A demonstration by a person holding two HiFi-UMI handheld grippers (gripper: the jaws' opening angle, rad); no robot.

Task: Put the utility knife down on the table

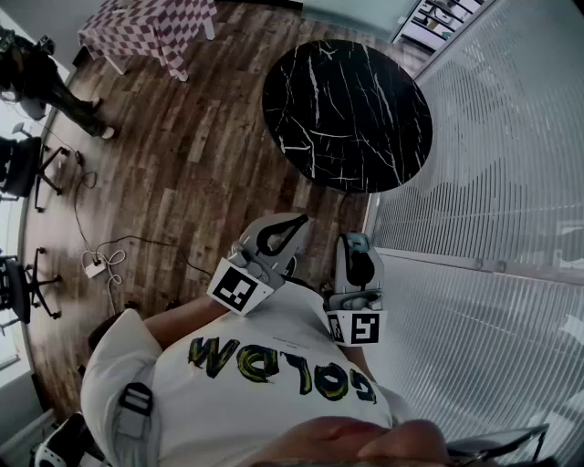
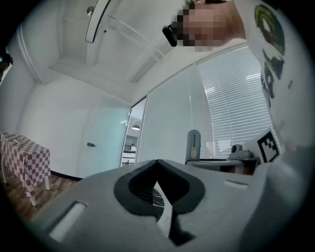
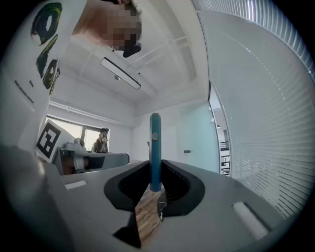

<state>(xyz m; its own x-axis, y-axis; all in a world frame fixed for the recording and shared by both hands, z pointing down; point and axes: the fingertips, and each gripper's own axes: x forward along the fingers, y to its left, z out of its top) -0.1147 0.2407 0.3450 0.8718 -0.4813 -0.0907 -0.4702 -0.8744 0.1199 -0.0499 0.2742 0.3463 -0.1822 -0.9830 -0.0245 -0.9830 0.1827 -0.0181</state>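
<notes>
A slim teal utility knife (image 3: 155, 147) stands upright between the jaws of my right gripper (image 3: 155, 167), which is shut on its lower end. In the head view this gripper (image 1: 357, 241) is held close to the person's chest, with the knife (image 1: 358, 248) showing teal at its tip. The round black marble table (image 1: 347, 114) lies ahead of both grippers, some way off. My left gripper (image 1: 294, 222) sits beside the right one, with its jaws shut and nothing between them. From the left gripper view the left gripper (image 2: 157, 162) is shut and the knife (image 2: 193, 145) rises to its right.
A glass wall with white blinds (image 1: 493, 182) runs along the right. A checkered table (image 1: 151, 27) stands at the back left on the wooden floor (image 1: 182, 173). Office chairs (image 1: 23, 164) and a cable with a power strip (image 1: 96, 267) are at the left. A person (image 3: 102, 141) stands far off.
</notes>
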